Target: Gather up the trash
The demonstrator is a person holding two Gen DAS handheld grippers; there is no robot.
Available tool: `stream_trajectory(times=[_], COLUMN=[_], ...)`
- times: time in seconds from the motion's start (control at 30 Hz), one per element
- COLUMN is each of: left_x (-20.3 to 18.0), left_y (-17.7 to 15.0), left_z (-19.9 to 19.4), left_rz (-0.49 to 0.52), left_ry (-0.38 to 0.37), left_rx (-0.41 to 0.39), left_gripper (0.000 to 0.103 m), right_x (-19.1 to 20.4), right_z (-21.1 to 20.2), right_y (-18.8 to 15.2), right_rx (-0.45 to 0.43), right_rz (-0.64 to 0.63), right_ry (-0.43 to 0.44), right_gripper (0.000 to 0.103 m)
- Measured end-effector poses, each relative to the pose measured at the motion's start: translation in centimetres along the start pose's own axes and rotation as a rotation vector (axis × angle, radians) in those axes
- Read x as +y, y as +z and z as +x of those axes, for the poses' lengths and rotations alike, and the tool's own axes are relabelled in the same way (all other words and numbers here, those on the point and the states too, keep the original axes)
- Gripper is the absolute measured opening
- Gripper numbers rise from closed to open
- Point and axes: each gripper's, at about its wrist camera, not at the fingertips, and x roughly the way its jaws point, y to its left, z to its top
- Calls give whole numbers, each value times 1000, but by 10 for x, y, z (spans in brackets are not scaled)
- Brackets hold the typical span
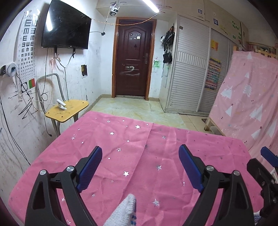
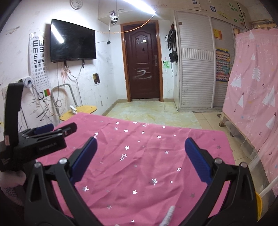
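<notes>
Scribbled white walls, a dark door (image 1: 133, 59), wall television (image 1: 66, 26), slatted wardrobe (image 1: 191, 69), perhaps marble-patterned floor tiles (image 1: 132, 108).

Both views are lit by one long white fluorescent ceiling tube (image 1: 150, 5), burnt out to pure white with a soft bloom around it. Below and left of that tube, the black wall-mounted television screen (image 1: 66, 28) throws back a bright streak of glare (image 2: 57, 35). Light is even but cool and somewhat dim, with a pinkish cast on the walls. The pink star-printed tablecloth (image 1: 139, 156) glints at its silver stars and carries only faint, soft shadows. Fisheye distortion bows straight lines, and dark vignetting fills the corners. Detail softens toward the edges.
</notes>
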Motion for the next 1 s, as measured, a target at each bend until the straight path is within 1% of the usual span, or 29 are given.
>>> stream_trajectory(times=[0.6,1.0], left_x=[-7,-9], left_y=[-5,-6], left_z=[-3,-3], left_rz=[24,30], left_ry=[6,4], left_rx=[-18,-15], left_gripper=[82,82], right_x=[-4,-5], right_z=[-2,-2], right_y=[2,2], right_rx=[-4,-6], right_rz=[18,18], right_ry=[5,4], right_gripper=[97,97])
